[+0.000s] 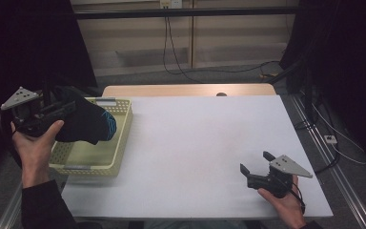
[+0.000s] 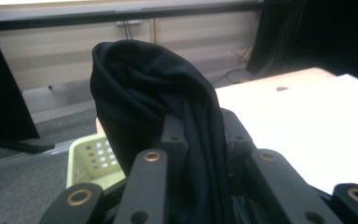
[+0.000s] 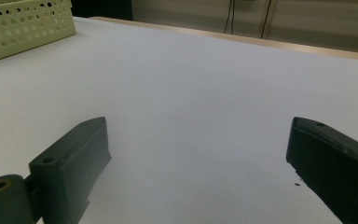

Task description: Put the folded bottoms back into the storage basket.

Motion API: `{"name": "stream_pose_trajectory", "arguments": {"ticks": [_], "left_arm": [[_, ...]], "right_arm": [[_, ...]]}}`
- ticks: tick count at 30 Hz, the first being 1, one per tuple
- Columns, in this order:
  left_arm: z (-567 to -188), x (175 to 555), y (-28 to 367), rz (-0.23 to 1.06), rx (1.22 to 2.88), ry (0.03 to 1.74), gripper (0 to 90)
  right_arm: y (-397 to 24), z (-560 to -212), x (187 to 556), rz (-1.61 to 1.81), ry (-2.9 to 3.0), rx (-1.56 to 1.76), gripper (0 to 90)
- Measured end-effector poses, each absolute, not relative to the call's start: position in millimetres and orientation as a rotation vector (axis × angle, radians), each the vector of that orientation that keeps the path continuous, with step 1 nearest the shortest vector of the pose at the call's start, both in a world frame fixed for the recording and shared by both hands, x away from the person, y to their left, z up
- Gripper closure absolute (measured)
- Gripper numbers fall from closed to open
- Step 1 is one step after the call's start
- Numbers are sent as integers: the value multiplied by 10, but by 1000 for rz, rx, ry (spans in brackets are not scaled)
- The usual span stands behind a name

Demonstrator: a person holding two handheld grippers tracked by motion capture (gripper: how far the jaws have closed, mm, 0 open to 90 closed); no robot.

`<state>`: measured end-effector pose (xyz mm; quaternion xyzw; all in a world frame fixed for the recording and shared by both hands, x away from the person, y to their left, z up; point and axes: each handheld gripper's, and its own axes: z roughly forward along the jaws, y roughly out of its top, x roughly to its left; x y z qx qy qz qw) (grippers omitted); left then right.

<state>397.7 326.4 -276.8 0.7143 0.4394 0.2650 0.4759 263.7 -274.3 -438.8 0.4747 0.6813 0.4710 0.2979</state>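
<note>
Above the basket (image 1: 116,143), left gripper (image 1: 69,109) clamps a black sock (image 1: 88,121); right gripper (image 1: 256,164) gapes empty.

The black sock (image 1: 83,121) hides part of the yellow basket (image 1: 119,143) behind it.

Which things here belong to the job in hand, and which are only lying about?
Likely in use:
- black sock, clamped in the left hand-held gripper
- yellow basket beneath it
- right hand-held gripper, open, low over the white table

Only lying about:
- cables on the floor
- wall socket
</note>
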Motion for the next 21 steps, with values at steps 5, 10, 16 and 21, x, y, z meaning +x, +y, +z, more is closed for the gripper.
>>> {"name": "stream_pose_trajectory", "arguments": {"ticks": [5,10,16,21], "left_arm": [[-2869,4050,3303,615,1777,1079,757],[-2932,4085,3318,586,1827,1060,757],[-3016,4149,3250,528,1888,1055,755],[-3026,4178,3176,507,1895,1035,752]], "right_arm": [[-2743,-4388,2637,1251,1811,1263,57],[-2745,-4387,2638,1252,1811,1266,57],[-2745,-4386,2636,1253,1811,1264,57],[-2744,-4388,2638,1252,1811,1266,57]]}}
